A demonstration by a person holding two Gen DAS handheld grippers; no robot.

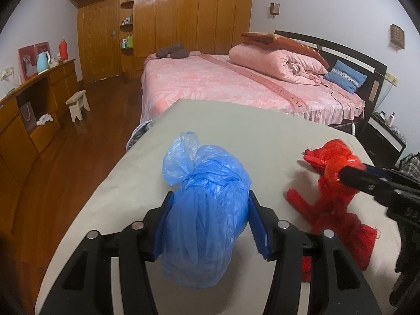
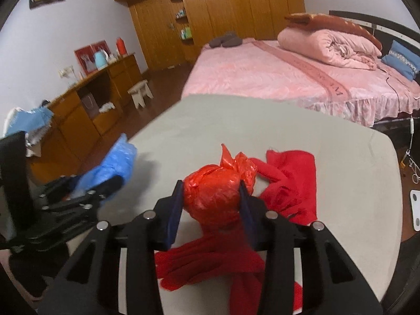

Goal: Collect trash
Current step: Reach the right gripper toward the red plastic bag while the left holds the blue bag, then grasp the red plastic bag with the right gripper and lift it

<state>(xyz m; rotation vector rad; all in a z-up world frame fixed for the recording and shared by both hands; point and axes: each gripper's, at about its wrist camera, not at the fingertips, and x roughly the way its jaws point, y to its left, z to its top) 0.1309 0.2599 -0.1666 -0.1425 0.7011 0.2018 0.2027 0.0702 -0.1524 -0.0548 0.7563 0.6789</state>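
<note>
At twelve o'clock we see the grey table [image 1: 236, 131] bare to its far edge. At three o'clock, the red cloth [image 1: 338, 218] blocks our left gripper [image 1: 208, 207].

Left gripper [image 1: 210, 207]: points forward and down, blue pads pressed on both flanks of blue bag [image 1: 207, 210], jaws about half spread.

Right gripper [image 2: 211, 197]: same downward tilt, at 3 o'clock of left one, pads clamped against red bag [image 2: 214, 197]. Fingers level, no visible roll.

Grippers side by side, apart, not touching.
</note>
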